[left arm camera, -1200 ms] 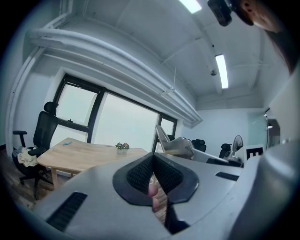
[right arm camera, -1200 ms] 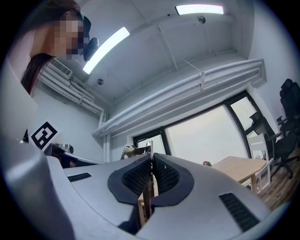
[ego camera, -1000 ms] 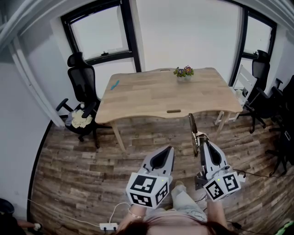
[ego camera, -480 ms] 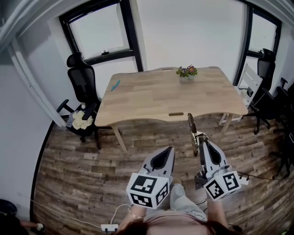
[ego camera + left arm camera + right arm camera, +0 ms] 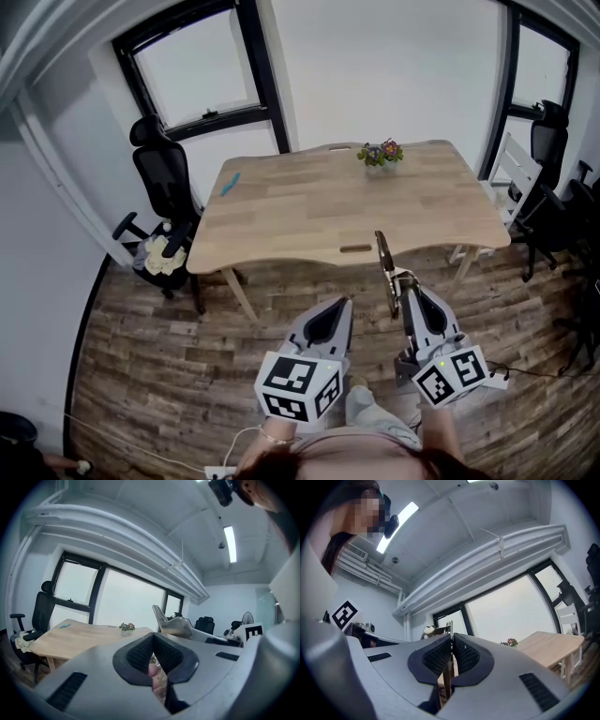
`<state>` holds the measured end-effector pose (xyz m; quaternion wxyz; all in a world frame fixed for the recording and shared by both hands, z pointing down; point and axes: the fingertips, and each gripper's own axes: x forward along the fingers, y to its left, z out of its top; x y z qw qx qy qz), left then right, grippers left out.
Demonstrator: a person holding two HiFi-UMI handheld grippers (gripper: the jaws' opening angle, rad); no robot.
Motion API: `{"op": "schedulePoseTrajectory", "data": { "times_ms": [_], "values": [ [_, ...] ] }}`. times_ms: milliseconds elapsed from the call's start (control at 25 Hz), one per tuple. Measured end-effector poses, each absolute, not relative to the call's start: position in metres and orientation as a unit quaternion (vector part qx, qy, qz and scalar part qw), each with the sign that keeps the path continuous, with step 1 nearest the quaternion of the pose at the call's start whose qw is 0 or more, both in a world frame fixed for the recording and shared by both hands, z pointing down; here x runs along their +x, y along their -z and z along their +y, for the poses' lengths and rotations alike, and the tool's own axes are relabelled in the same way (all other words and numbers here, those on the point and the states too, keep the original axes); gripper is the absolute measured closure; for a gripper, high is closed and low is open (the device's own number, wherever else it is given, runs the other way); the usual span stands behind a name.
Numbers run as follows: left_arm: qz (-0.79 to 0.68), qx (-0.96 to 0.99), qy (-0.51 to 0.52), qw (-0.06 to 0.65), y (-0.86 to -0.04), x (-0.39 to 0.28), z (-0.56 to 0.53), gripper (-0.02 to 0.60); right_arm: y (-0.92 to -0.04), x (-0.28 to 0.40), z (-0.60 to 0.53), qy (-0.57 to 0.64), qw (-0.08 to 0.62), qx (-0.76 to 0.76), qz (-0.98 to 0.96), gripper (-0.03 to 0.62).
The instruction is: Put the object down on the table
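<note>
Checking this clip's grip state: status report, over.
Right gripper shut on thin flat object, short of the wooden table. Left gripper shut, empty. Potted plant at table's far edge.

Left gripper (image 5: pixel 153 637) closed, facing wooden table (image 5: pixel 61 638).

Around the table (image 5: pixel 319 202)

On table: plant (image 5: pixel 380 153) at far edge, pen (image 5: pixel 230 184) near far left corner. Chair (image 5: pixel 159 173) left of table, more chairs (image 5: pixel 551 141) right. Before table: left gripper (image 5: pixel 340 304), right gripper (image 5: pixel 407 283) beside it, object (image 5: pixel 382 255) in its jaws.
</note>
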<state>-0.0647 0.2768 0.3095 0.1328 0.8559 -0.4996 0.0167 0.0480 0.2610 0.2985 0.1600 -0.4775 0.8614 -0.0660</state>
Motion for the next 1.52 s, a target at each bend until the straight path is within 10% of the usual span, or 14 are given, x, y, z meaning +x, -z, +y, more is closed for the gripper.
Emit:
{"op": "schedulePoseTrajectory", "data": {
  "times_ms": [1520],
  "values": [
    [-0.53,0.834,-0.029,0.153,-0.335,-0.029,0.092,0.581,-0.328,0.071,0.067,0.109,0.157,-0.443,0.876,0.591]
  ]
}}
